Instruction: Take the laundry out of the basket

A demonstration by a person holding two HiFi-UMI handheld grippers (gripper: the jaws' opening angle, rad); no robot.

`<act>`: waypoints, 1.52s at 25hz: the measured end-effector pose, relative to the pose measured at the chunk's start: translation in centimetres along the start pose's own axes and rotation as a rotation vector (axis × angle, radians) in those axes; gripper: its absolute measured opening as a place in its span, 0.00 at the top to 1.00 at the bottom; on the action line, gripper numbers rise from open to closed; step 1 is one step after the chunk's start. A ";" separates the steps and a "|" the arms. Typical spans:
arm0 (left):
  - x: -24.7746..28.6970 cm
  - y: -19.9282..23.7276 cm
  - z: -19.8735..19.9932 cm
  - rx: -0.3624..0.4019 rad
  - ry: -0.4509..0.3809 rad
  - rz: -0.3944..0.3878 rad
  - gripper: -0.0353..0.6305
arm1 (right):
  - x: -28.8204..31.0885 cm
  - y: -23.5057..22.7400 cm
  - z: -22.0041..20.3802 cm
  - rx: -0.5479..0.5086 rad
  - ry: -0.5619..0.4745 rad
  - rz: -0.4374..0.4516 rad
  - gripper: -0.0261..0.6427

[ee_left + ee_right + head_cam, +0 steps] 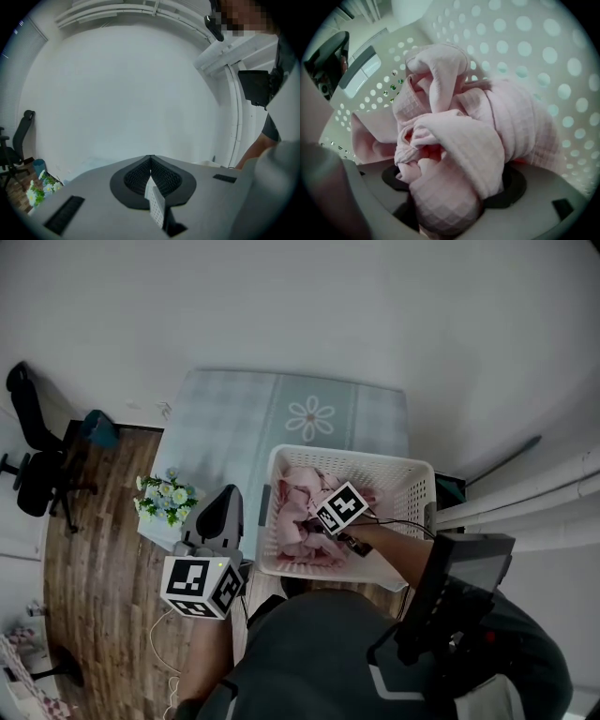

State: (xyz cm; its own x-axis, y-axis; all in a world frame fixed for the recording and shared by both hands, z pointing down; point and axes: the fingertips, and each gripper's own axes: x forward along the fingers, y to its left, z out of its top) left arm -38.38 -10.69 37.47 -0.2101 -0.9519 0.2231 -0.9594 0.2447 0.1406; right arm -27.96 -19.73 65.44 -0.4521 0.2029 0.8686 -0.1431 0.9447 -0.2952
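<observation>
A white perforated laundry basket stands at the near edge of a table, with crumpled pink waffle-weave laundry inside. My right gripper reaches down into the basket. In the right gripper view its jaws stand open around a bunched fold of the pink laundry, with a dark gap beside the left jaw. The basket wall rises behind the cloth. My left gripper hangs outside the basket at its left. It points up at a bare wall, its jaws shut and empty.
The table carries a pale checked cloth with a flower print. A small bouquet sits at its left corner. An office chair stands on the wood floor far left. White pipes run along the right wall.
</observation>
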 end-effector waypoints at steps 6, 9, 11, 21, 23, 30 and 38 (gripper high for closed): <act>-0.2 0.1 0.5 0.004 -0.007 0.007 0.93 | -0.7 0.0 0.2 0.149 -0.074 0.111 0.49; -0.6 0.3 0.7 0.003 -0.014 0.016 0.93 | -0.9 -0.2 0.4 0.208 -0.104 0.149 0.54; -0.8 0.4 0.9 0.004 -0.020 0.018 0.93 | -1.2 -0.2 0.5 0.269 -0.132 0.188 0.59; -2.5 1.1 2.1 0.014 -0.048 0.038 0.93 | -4.7 1.6 1.2 0.539 -0.234 0.461 0.65; -2.7 1.1 2.4 0.018 -0.054 0.033 0.93 | -6.0 2.1 1.4 0.561 -0.265 0.507 0.65; -1.5 0.4 3.6 0.025 -0.077 -0.023 0.93 | -12.4 3.5 3.2 0.499 -0.454 0.590 0.65; 0.5 -2.6 6.3 0.039 -0.134 -0.154 0.93 | -21.1 5.4 5.3 0.442 -0.706 0.602 0.65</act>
State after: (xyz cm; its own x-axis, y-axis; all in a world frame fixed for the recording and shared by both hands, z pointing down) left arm -37.14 -12.94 31.12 -0.0808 -0.9942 0.0716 -0.9882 0.0893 0.1248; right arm -23.84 -20.24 43.38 -0.9502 0.2794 0.1380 0.0320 0.5280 -0.8487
